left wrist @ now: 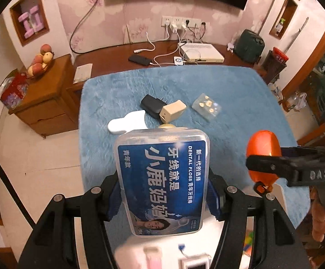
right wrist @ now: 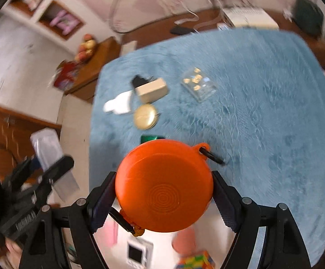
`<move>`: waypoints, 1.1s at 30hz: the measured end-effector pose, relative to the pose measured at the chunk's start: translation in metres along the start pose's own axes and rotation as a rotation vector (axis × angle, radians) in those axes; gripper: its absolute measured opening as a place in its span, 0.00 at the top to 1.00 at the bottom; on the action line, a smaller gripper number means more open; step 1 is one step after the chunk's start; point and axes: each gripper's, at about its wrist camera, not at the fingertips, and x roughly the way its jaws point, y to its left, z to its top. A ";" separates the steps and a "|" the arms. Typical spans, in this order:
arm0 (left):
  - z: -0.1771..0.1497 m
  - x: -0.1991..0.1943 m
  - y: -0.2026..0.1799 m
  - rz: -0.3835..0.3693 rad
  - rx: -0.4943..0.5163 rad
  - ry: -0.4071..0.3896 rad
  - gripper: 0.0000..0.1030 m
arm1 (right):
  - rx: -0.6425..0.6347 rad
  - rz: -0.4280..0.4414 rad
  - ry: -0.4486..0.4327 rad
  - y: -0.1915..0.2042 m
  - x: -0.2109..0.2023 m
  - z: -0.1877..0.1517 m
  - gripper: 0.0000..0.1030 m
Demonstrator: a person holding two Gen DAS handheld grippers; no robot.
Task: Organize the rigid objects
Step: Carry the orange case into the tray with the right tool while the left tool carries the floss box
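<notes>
My left gripper [left wrist: 163, 194] is shut on a clear dental floss box [left wrist: 162, 179] with a blue label, held above the near edge of the blue fluffy cloth [left wrist: 229, 85]. An orange round case [right wrist: 164, 186] with a black clip sits between the pads of my right gripper [right wrist: 163, 200], also above the near edge. In the left wrist view the right gripper [left wrist: 267, 167] and its orange case [left wrist: 263, 145] show at the right. On the cloth lie a black item [left wrist: 152, 105], a beige box [left wrist: 172, 111], a white bottle-shaped piece [left wrist: 128, 123], a gold round compact [right wrist: 145, 116] and a clear packet [left wrist: 207, 106].
A green item [right wrist: 152, 137] peeks out just behind the orange case. Below the grippers are a white device with a screen [right wrist: 137, 253] and a colourful cube [right wrist: 196, 261]. A wooden cabinet with fruit [left wrist: 43, 62] stands left; a white box [left wrist: 201, 52], phone and cables lie on the far bench.
</notes>
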 end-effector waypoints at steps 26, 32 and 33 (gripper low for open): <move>-0.139 0.036 -0.012 0.112 -0.172 0.211 0.37 | -0.528 -0.010 0.042 0.044 0.092 -0.108 0.21; -0.134 0.041 -0.007 0.122 -0.182 0.181 0.37 | -0.577 -0.075 0.054 0.048 0.118 -0.109 0.21; -0.132 0.043 -0.006 0.128 -0.176 0.179 0.37 | -0.588 -0.094 0.066 0.048 0.122 -0.110 0.21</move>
